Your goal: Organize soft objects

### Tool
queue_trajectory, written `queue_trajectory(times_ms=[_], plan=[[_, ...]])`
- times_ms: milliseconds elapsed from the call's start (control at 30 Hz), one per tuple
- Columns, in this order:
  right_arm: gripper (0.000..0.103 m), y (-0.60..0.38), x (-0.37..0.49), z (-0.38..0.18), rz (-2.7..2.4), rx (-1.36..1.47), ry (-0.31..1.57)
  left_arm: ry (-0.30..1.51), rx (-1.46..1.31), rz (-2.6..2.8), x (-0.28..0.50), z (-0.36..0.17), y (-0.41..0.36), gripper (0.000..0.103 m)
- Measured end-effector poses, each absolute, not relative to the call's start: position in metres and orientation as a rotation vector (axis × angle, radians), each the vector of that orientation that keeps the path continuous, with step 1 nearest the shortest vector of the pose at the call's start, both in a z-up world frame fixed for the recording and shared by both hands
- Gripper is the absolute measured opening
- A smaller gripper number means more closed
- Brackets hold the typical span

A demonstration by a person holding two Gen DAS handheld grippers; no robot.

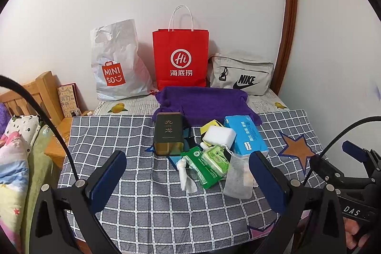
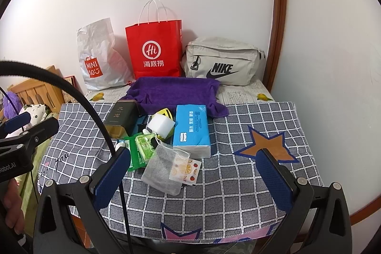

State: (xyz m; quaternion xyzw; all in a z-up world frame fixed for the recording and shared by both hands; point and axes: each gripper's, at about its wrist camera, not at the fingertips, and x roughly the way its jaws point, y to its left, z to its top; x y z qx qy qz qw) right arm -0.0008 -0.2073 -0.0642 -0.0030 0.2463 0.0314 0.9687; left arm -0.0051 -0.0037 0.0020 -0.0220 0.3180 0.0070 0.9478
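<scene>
A: Left to right, quick. Left gripper point(image 1: 188, 173), blue-padded fingers point(image 1: 109, 173) spread wide, nothing between them, held above the near part of the grey checked tablecloth point(image 1: 142, 206).

B: Back row?

A: Against the wall: white crinkled plastic Miniso bag point(image 1: 114, 63), upright red paper Haidilao bag with white cord handles point(image 1: 181, 56), beige fabric Nike pouch point(image 1: 240, 75). All standing or leaning at the table's far edge.

B: Soft stuff?

A: Purple towel point(image 1: 204, 104) lies flat in front of the red bag and spills onto the checked cloth. Nearer, a cluster: dark rectangular tin with gold characters point(image 1: 168, 135) on the left, a crumpled white tissue twist point(image 1: 185, 175) nearer the camera, green wet-wipe packets point(image 1: 209, 166) overlapping each other, white foam sponge block point(image 1: 220, 135) resting on a yellow-edged item, blue soft-pack of facial tissues point(image 1: 247, 135) on the right of the pile. A white mesh drawstring pouch point(image 2: 164, 168) lies nearest, touching the wipes, with a fruit-print sachet point(image 2: 185, 170) under its right edge.

B: Right side?

A: Right gripper point(image 2: 193, 173), fingers also wide apart, empty, over the near cloth, right finger over an orange star patch point(image 2: 269, 144). Grippers sit side by side, apart.
</scene>
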Motion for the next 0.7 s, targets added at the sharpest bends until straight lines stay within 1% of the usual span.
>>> queue_trajectory(times_ms=[700], plan=[[0.103,-0.2057,-0.0017,-0.0651,0.061,-0.01,0.498,0.662,-0.039,0.015,-0.0019,-0.0001,0.0009,0.103]])
